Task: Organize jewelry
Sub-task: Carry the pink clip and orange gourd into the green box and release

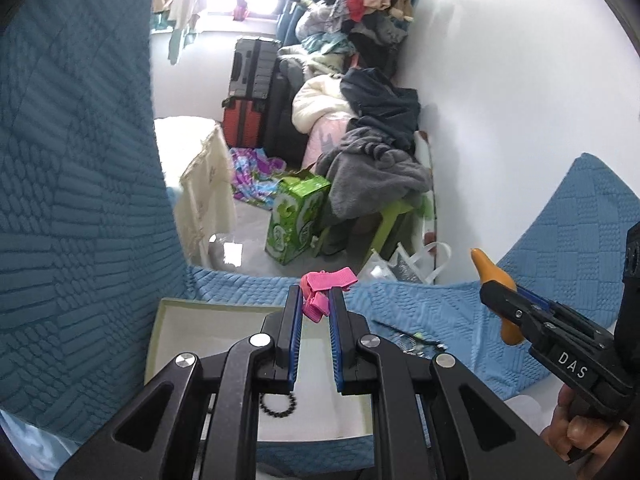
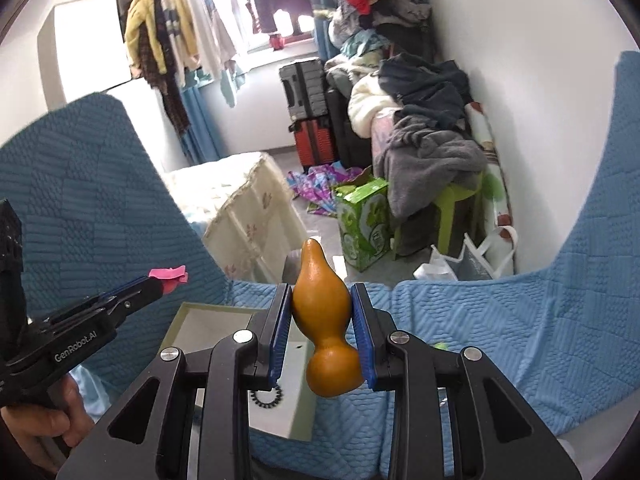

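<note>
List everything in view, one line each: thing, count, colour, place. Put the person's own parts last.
pink band: one, pink, between the left gripper's fingers.
gourd: one, orange-brown, between the right gripper's fingers.
box: one, olive rim, white inside, on the bedspread.
bead bracelet: one, black, inside the box.
bedspread: one, blue, under and around the box.
carton: one, green, on the floor.
suitcases: stacked, grey and red, under the window.
clothes heap: mixed, along the wall.
left gripper: black, blue pads.
right gripper: black, blue pads.
hand: one, on the right gripper's handle.
</note>
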